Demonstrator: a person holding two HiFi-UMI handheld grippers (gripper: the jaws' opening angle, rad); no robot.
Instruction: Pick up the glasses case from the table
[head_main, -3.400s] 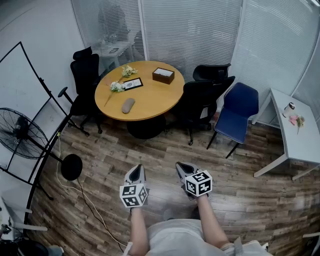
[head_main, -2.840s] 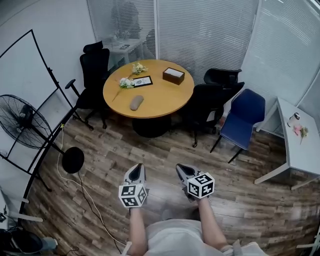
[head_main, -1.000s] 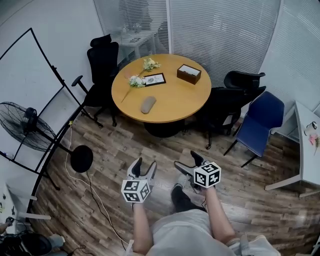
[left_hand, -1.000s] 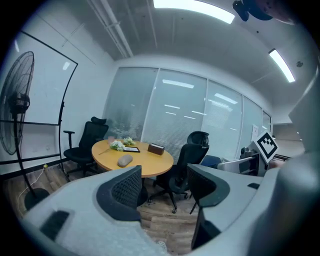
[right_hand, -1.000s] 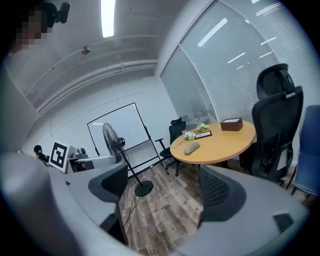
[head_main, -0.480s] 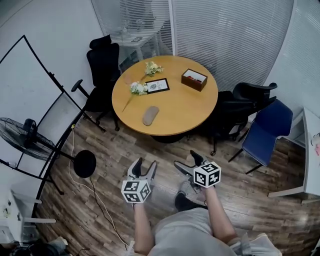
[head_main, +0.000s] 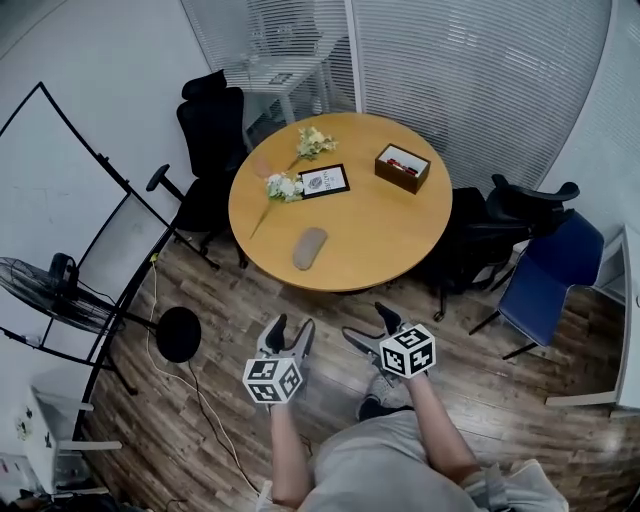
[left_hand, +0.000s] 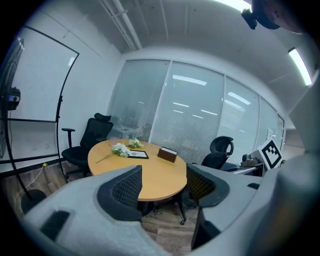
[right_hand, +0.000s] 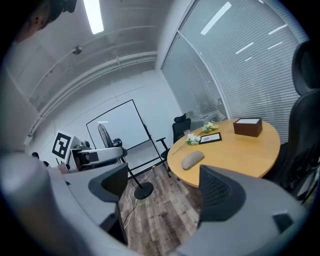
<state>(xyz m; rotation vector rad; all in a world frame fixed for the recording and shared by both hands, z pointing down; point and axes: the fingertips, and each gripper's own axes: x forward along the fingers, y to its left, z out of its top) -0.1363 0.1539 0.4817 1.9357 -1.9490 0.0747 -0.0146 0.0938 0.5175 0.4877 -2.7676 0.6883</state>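
Holding jaws apart on the left gripper (head_main: 288, 328) and on the right gripper (head_main: 367, 325), clamping nothing, only floor showing between the pads. Cutting off forearms and torso at the lower frame edge. Masking the near table rim with the jaw pads in the left gripper view, hiding the case there. Lying flat ahead of both grippers and well apart from them, nearer the left one: glasses case (head_main: 310, 248), resting near the closest edge of the round table (head_main: 400, 235). Sitting farther back: flowers (head_main: 284, 186), wooden box (head_main: 402, 167).
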